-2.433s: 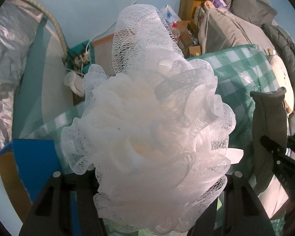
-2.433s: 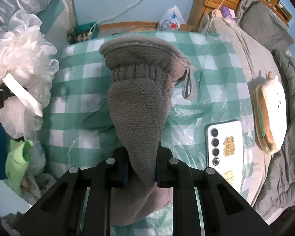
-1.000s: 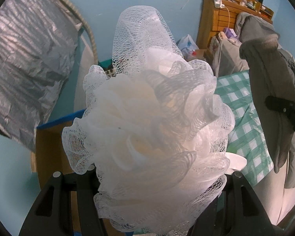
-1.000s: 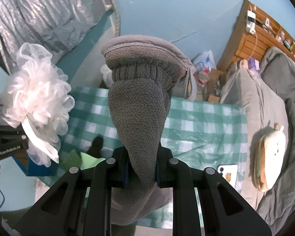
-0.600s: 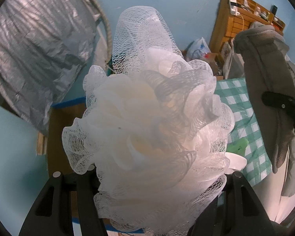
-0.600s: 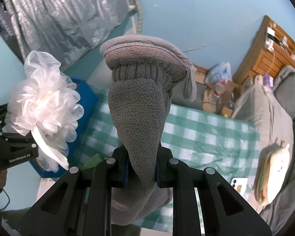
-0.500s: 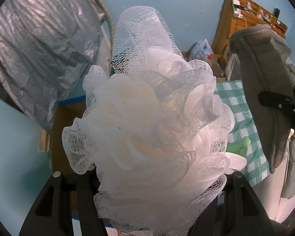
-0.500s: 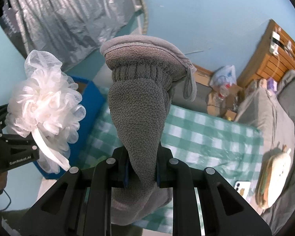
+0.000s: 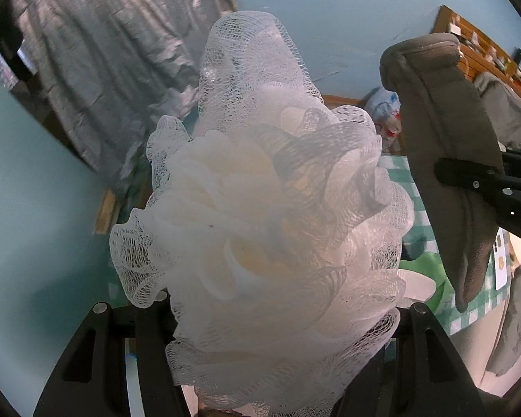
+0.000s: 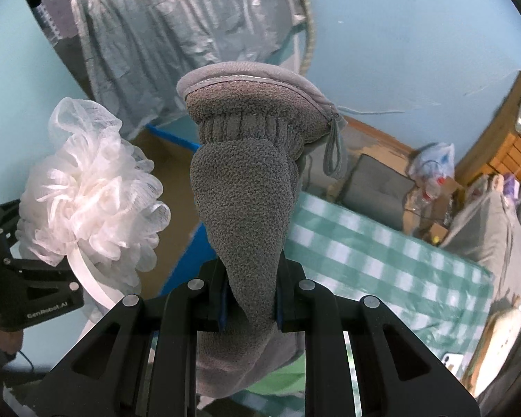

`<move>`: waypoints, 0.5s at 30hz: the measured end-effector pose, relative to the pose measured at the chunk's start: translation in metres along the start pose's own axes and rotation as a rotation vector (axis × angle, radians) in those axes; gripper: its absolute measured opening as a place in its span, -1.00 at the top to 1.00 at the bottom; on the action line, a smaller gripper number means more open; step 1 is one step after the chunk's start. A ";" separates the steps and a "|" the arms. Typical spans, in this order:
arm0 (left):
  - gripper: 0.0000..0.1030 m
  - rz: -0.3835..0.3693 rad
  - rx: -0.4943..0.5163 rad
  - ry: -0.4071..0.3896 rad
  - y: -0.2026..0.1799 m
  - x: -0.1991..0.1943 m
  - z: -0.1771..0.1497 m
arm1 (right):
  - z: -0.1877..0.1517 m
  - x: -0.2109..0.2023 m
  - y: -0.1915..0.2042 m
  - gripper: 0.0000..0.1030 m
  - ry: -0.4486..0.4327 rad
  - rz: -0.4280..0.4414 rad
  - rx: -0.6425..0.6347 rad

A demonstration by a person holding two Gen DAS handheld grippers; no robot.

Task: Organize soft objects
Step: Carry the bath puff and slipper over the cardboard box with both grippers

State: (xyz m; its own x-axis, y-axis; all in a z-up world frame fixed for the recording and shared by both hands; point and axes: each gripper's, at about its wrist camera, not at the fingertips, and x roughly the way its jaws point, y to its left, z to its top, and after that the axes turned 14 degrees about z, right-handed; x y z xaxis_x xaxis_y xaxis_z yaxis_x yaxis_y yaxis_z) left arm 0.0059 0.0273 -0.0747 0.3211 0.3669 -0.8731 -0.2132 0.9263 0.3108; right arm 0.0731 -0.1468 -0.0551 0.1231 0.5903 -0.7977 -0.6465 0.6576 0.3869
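Mesh bath pouf (image 9: 271,215), white and frilly, is sitting between the fingers of the left gripper (image 9: 260,316), which are standing roughly half open and pressing on its lower folds. The right gripper (image 10: 248,295) is pinching a grey fleece mitten (image 10: 243,208) with its fingers nearly closed, the cuff pointing away from the camera. Both soft things are hanging in the air beside each other, above the edge of a green checked cloth (image 10: 382,253) and near a blue box (image 10: 191,260).
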 end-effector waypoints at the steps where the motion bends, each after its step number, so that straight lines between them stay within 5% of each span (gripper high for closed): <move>1: -0.16 0.003 -0.008 0.005 0.004 0.001 -0.001 | 0.003 0.005 0.004 0.67 0.002 0.007 -0.006; 15: -0.17 0.052 -0.061 0.086 0.047 0.029 -0.024 | 0.036 0.064 0.059 0.67 0.065 0.086 -0.064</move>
State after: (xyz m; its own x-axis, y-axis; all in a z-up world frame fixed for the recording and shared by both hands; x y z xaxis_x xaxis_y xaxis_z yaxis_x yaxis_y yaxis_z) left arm -0.0169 0.0797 -0.0945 0.2288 0.4028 -0.8863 -0.2844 0.8983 0.3348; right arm 0.0700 -0.0537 -0.0671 0.0172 0.6101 -0.7922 -0.6997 0.5733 0.4263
